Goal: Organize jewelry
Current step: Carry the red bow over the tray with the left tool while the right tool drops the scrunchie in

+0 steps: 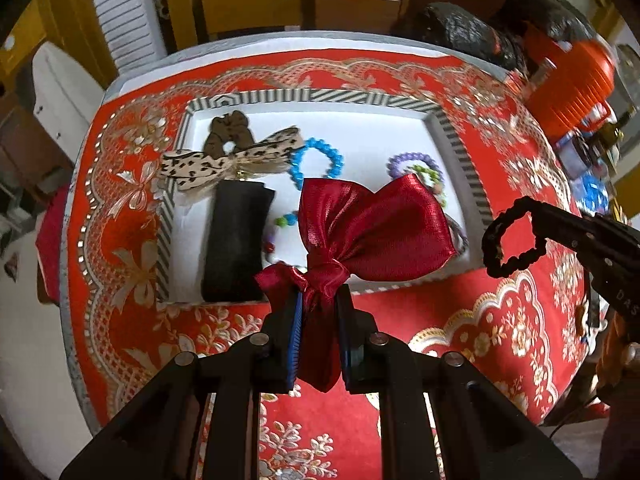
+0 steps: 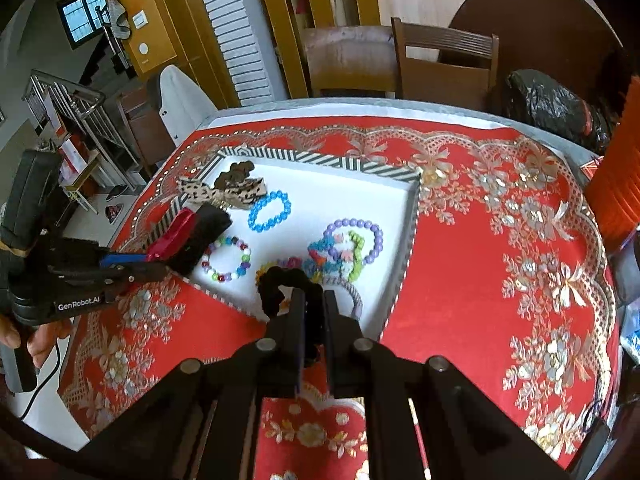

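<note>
A white tray with a striped rim (image 1: 320,96) (image 2: 320,158) lies on the red tablecloth. It holds a blue bead bracelet (image 1: 318,160) (image 2: 270,212), a purple bead bracelet (image 1: 412,158) (image 2: 356,236), a multicolour bead bracelet (image 2: 226,258), a leopard-print bow (image 1: 224,162), a brown scrunchie (image 1: 228,128) and a black pouch (image 1: 236,240). My left gripper (image 1: 320,292) (image 2: 160,258) is shut on the knot of a dark red satin bow (image 1: 372,224), held above the tray's near edge. Over the tray's near side, my right gripper (image 2: 313,294) (image 1: 536,224) is shut on a black scrunchie (image 2: 280,284) (image 1: 510,236).
An orange ribbed container (image 1: 572,76) and a black plastic bag (image 1: 464,32) stand at the table's far right. Wooden chairs (image 2: 444,64) stand behind the table. A person's hand (image 2: 40,340) holds the left gripper's handle. Bare red cloth (image 2: 480,260) spreads right of the tray.
</note>
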Motion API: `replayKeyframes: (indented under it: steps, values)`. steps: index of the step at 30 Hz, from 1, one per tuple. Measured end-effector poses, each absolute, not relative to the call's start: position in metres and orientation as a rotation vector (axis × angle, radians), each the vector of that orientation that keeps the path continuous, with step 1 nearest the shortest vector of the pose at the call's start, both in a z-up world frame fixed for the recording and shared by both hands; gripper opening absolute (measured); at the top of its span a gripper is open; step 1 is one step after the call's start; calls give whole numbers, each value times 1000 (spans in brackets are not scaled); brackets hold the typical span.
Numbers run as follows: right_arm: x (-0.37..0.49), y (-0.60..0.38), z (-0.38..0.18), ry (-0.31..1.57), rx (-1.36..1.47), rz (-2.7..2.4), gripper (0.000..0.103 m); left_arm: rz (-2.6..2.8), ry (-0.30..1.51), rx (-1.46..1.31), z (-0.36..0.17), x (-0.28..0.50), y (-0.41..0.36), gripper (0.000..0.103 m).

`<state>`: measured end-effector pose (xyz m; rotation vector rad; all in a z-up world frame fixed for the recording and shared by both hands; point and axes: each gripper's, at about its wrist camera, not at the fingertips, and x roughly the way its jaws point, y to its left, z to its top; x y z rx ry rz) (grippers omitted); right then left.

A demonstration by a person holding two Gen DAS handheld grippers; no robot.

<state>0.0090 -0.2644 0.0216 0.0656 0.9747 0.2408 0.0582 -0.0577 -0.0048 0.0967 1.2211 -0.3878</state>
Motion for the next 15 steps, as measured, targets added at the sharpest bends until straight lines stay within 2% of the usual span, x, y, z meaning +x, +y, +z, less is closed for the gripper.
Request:
replayKeyframes:
  steps: [7,15]
  values:
    - [55,-256,17,979,63,237,8,-364,1253,54,-15,88,-52,0]
    - [131,-252,-10,1023,92,205,8,-397,1274,69,-31,107,-85,0]
